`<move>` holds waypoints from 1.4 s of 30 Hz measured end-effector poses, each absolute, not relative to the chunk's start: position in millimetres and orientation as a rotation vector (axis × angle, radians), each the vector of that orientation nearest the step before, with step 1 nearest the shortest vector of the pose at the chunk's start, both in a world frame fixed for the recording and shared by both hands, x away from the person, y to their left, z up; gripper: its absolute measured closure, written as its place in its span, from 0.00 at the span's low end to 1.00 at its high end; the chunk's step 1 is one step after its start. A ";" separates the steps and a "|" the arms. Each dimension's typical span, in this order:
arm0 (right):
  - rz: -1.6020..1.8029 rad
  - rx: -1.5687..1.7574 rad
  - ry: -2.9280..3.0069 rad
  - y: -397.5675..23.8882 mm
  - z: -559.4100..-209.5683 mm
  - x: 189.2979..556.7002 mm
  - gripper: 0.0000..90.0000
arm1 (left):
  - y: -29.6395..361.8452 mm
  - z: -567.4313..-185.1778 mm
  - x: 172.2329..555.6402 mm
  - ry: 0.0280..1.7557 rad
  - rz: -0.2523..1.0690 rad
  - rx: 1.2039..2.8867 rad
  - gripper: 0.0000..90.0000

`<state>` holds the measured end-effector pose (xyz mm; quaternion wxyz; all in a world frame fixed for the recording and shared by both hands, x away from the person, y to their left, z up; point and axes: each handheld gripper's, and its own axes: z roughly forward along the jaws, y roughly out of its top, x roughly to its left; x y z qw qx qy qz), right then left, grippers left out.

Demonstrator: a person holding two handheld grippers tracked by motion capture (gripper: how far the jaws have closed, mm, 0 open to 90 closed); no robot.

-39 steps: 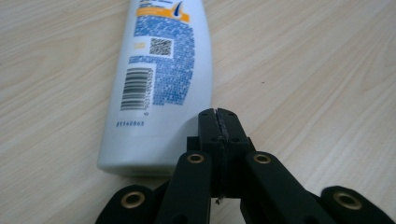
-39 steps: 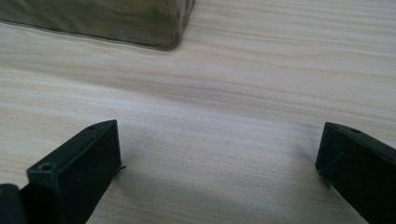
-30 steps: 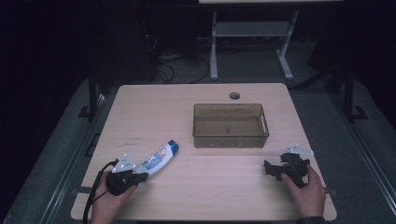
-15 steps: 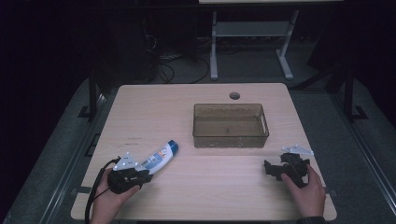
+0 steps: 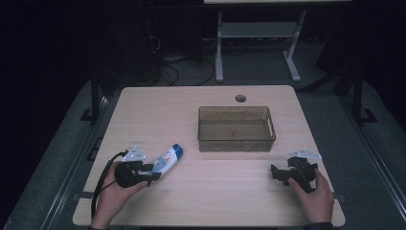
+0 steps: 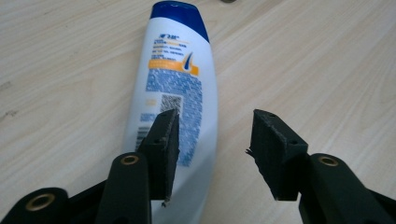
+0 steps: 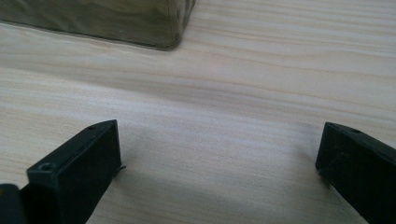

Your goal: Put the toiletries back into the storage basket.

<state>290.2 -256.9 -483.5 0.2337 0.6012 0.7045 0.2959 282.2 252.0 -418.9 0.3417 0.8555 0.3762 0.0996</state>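
the shampoo bottle (image 6: 175,88) lies flat on the desk (image 5: 210,191), the left hand-held gripper (image 6: 215,140) just opening above its base, unclamped; smooth, likely slippery plastic, best pinched across its narrow sides.

One shampoo bottle (image 5: 168,158); one brown plastic bin (image 5: 236,138); one wooden table (image 5: 158,112); two grippers, left gripper (image 5: 149,171) and right gripper (image 5: 275,173).

I see a brownish see-through bin (image 5: 236,128) sitting right of centre on my pale wooden table (image 5: 167,110), a round cable hole (image 5: 240,98) just beyond it, a metal stand (image 5: 256,36) far behind
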 end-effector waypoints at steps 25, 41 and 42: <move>0.811 1.646 1.937 -257.3 -483.6 290.2 0.00 | 226.8 -409.4 341.0 1.031 0.275 2.292 0.40; 0.811 1.646 1.937 -257.2 -483.6 290.2 0.00 | 197.3 -414.1 371.1 1.015 0.222 2.412 0.34; 0.811 1.646 1.937 -257.3 -483.6 290.2 0.00 | 195.4 -415.4 372.6 1.016 0.220 2.419 0.34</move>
